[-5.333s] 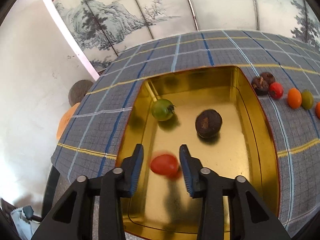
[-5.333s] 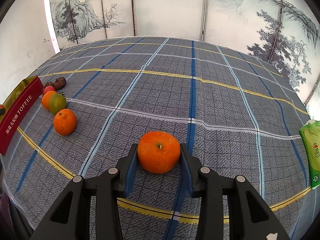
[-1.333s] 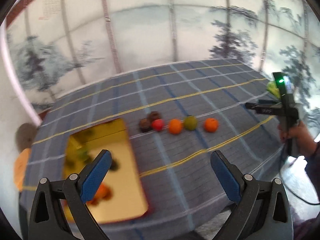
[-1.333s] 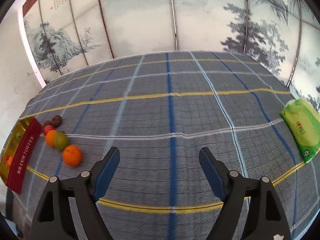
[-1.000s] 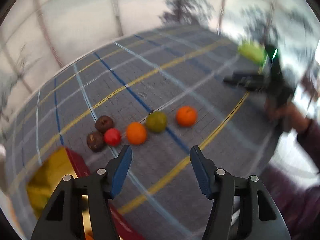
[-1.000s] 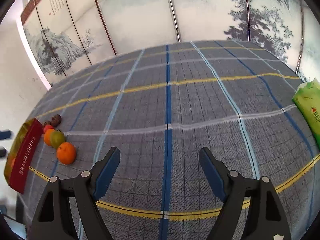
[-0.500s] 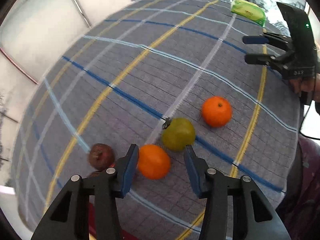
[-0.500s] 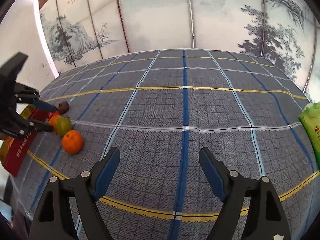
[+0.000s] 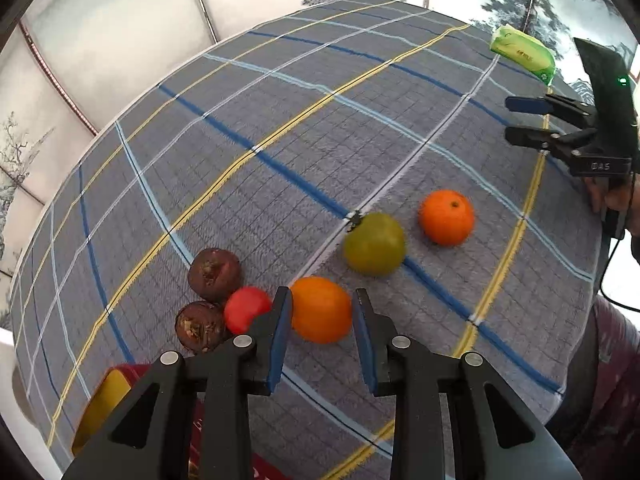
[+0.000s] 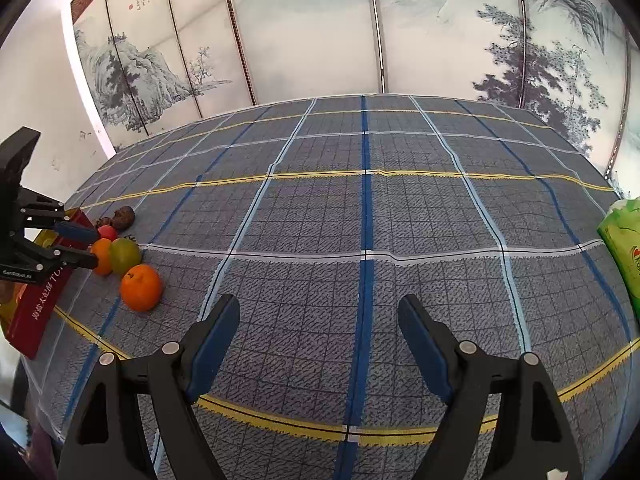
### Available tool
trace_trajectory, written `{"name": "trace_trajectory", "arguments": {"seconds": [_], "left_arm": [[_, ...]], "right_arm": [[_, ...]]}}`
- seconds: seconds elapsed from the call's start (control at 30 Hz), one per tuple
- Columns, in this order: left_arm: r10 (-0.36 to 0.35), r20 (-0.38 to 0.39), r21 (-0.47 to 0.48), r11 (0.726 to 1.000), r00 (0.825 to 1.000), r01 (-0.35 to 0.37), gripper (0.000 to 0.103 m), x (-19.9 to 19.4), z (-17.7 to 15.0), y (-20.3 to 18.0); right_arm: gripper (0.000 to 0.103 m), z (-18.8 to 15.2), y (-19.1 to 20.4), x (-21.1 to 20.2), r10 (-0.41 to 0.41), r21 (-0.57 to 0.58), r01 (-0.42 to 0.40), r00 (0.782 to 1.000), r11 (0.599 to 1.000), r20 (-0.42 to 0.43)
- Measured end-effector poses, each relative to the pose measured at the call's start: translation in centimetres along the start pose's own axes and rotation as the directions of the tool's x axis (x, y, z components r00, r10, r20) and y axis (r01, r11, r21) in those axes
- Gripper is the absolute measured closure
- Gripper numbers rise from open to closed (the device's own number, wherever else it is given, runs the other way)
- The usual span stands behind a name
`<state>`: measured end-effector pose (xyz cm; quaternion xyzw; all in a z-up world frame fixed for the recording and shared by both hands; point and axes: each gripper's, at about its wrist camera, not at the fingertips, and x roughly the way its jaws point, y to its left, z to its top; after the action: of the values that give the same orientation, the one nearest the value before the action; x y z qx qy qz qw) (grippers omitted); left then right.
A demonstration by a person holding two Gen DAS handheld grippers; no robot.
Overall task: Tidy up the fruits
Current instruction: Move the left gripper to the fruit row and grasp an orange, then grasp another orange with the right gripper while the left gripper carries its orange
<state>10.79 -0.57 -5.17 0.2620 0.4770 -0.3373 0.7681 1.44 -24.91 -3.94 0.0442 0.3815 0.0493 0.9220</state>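
Now that the left gripper [image 9: 322,322] has been brought from the gold tin to the fruit row, its narrowed jaws bracket the smooth round orange tomato [image 9: 321,309], not visibly clamped. The green tomato [image 9: 374,243] lies at its two o'clock. The right gripper [image 10: 318,342] is held wide and empty; another transfer is judged imminent.

desk [image 10: 400,208]: covered in grey plaid cloth with blue, yellow and pale stripes | green packet [image 10: 624,252]: lying at the desk's right edge, also seen far right [image 9: 524,53] | painted folding screen [image 10: 320,32]: ink trees and mountains, standing behind the desk
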Motion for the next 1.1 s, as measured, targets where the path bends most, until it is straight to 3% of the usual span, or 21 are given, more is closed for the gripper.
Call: {"name": "trace_trajectory", "arguments": {"seconds": [0.07,0.17,0.33,0.43,0.53,0.63,0.73,0.83,0.97,1.1], "left_arm": [[-0.016,-0.010,-0.004,1.000,1.000,0.016,0.066,0.2,0.2,0.3],[0.019,-0.034,0.043,0.999,0.999,-0.017,0.057,0.9,0.3,-0.3],[0.034,-0.022,0.036,0.999,0.999,-0.033,0.058,1.2,0.4,-0.5],[0.078,-0.022,0.017,0.997,0.997,-0.078,0.068,1.3,0.4,-0.5],[0.050,-0.029,-0.068,0.996,0.998,-0.052,0.069,0.6,0.1,-0.3],[0.110,0.035,-0.154,0.983,0.993,-0.103,0.070,-1.9,-0.8,-1.4],[0.113,0.131,-0.294,0.953,0.985,-0.070,0.069,-5.7,-2.5,-2.8],[0.130,0.177,-0.370,0.927,0.976,-0.057,0.069,-8.1,-3.7,-4.4],[0.146,0.215,-0.451,0.892,0.966,-0.035,0.069,-11.0,-5.7,-6.0],[0.160,0.218,-0.492,0.870,0.963,-0.033,0.069,-12.9,-7.5,-6.3]], "right_arm": [[0.024,0.0,-0.1,-0.1,0.003,0.004,-0.003,1.000,1.000,0.006],[0.023,0.0,-0.1,-0.2,0.005,0.009,-0.005,1.000,1.000,0.012],[0.023,0.0,-0.2,-0.2,0.007,0.004,-0.007,1.000,1.000,0.004],[0.023,0.0,-0.2,-0.2,0.007,0.004,-0.007,1.000,1.000,0.005],[0.023,0.0,-0.2,-0.1,0.006,0.005,-0.006,1.000,1.000,0.001],[0.023,0.0,-0.3,-0.1,0.004,0.008,-0.004,1.000,1.000,-0.002],[0.023,0.0,-0.2,0.0,-0.003,0.007,0.003,1.000,1.000,-0.004],[0.023,0.0,0.2,-0.1,0.012,-0.014,-0.012,1.000,1.000,0.002],[0.023,0.1,2.4,-0.3,0.104,-0.090,-0.107,0.994,0.990,-0.038],[0.023,0.8,6.5,-0.6,0.223,-0.185,-0.232,0.973,0.955,-0.067]]}}
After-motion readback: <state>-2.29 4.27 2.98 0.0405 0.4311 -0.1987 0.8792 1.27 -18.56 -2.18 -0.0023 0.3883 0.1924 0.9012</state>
